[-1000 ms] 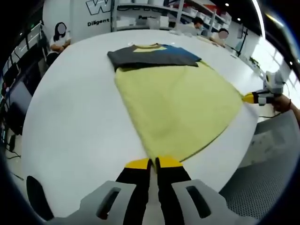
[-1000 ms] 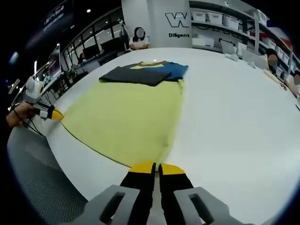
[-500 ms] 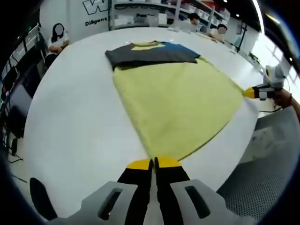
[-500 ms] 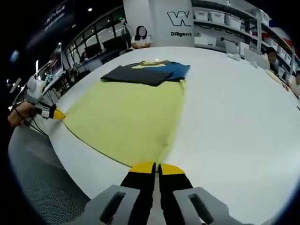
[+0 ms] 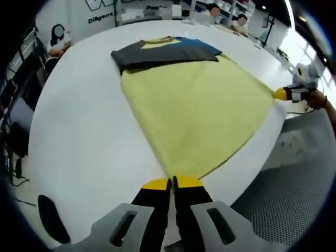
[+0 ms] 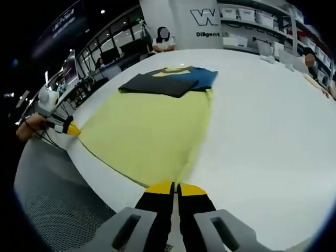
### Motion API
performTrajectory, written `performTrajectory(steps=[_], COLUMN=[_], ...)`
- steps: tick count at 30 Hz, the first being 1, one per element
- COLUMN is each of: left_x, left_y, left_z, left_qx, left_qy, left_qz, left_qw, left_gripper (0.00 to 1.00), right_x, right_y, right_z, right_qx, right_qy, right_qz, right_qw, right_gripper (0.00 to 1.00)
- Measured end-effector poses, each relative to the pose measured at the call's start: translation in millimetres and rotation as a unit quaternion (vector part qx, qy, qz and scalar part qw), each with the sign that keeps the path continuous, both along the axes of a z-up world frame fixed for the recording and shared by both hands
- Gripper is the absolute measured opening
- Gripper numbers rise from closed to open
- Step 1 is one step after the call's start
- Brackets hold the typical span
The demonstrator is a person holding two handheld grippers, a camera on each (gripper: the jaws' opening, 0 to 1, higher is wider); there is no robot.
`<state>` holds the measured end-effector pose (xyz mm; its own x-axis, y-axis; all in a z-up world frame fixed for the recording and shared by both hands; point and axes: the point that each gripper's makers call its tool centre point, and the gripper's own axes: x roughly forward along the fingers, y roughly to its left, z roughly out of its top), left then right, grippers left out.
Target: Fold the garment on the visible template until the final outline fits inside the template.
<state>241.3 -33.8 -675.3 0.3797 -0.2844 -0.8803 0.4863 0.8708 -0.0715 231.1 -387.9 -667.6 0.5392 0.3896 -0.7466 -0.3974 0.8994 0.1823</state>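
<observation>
On the big round white bench lies a soft yellow T-shirt with dark grey and blue sleeves, spread flat with its neck end far from the cameras. The sleeves are folded across the top, the grey one over the blue one. In the left gripper view, the left tool has its black jaws with yellow tips pressed together on one bottom corner of the shirt. The right tool shows at the far right, held by a hand, pinching the other bottom corner. In the right gripper view, the right tool is clenched on its corner of the shirt, and the left tool grips the far corner at the bench edge.
</observation>
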Motion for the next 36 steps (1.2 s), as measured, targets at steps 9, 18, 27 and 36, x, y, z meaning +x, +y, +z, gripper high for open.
performTrajectory(steps=[9, 18, 27, 36], left_x=[-10.3, -23.0, -37.8, -52.5], left_y=[3.0, 2.3, 1.1, 0.5], left_z=[-0.7, -2.2, -2.7, -3.6], left_qx=[0.004, 0.015, 0.015, 0.020], left_qy=[0.018, 0.027, 0.042, 0.062], left_qz=[-0.010, -0.036, -0.051, -0.066], left_qw=[0.9998, 0.9989, 0.9977, 0.9956], left_gripper=[0.01, 0.01, 0.01, 0.01], right_x=[-11.6, -23.2, -35.5, -50.4], right_y=[6.4, 8.1, 6.9, 6.2], right_z=[-0.7, -0.1, -1.2, -4.9], right_qx=[-0.007, -0.025, -0.041, -0.045], right_qy=[0.012, 0.028, 0.054, 0.081], right_qz=[0.023, 0.051, 0.065, 0.069], right_qw=[0.9996, 0.9980, 0.9956, 0.9933], right_gripper=[0.00, 0.00, 0.00, 0.00])
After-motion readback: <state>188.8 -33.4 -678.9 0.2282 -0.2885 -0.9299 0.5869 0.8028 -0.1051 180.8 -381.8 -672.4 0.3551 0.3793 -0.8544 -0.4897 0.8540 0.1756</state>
